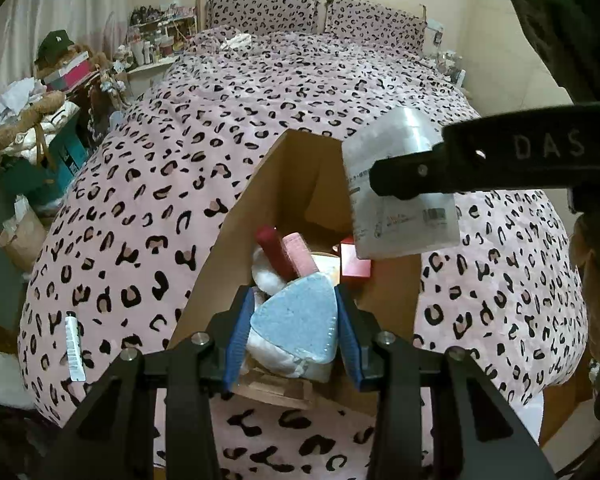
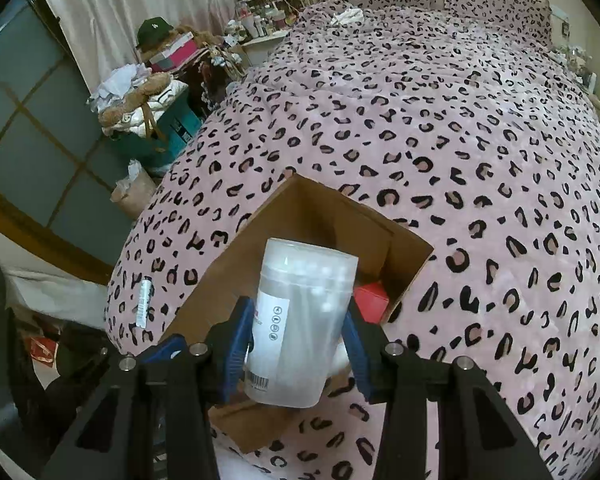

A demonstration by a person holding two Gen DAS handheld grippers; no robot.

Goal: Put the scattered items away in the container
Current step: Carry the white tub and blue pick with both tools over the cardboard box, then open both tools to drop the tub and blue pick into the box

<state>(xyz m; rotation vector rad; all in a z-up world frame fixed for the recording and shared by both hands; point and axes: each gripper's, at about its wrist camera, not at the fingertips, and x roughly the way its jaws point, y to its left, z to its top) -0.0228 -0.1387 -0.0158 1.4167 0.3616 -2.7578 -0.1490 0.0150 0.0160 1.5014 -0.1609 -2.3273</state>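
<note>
An open cardboard box (image 1: 300,184) stands on the pink leopard-print bed; it also shows in the right wrist view (image 2: 312,216). My left gripper (image 1: 296,332) is shut on a light blue triangular sponge (image 1: 296,316) held over the box. Inside lie a dark red tube (image 1: 274,252), a pink tube (image 1: 300,254), a red box (image 1: 356,266) and white pads. My right gripper (image 2: 298,344) is shut on a clear cotton-swab jar (image 2: 300,320) above the box; the jar also shows in the left wrist view (image 1: 400,192). A small white tube (image 1: 73,346) lies on the bed, left of the box.
Clutter stands left of the bed: a teal box (image 1: 66,156), stuffed toys, a black cap (image 1: 56,40) and a paper bag (image 1: 22,236). Two matching pillows (image 1: 264,10) lie at the headboard. A cluttered shelf (image 1: 162,28) stands at the far left corner.
</note>
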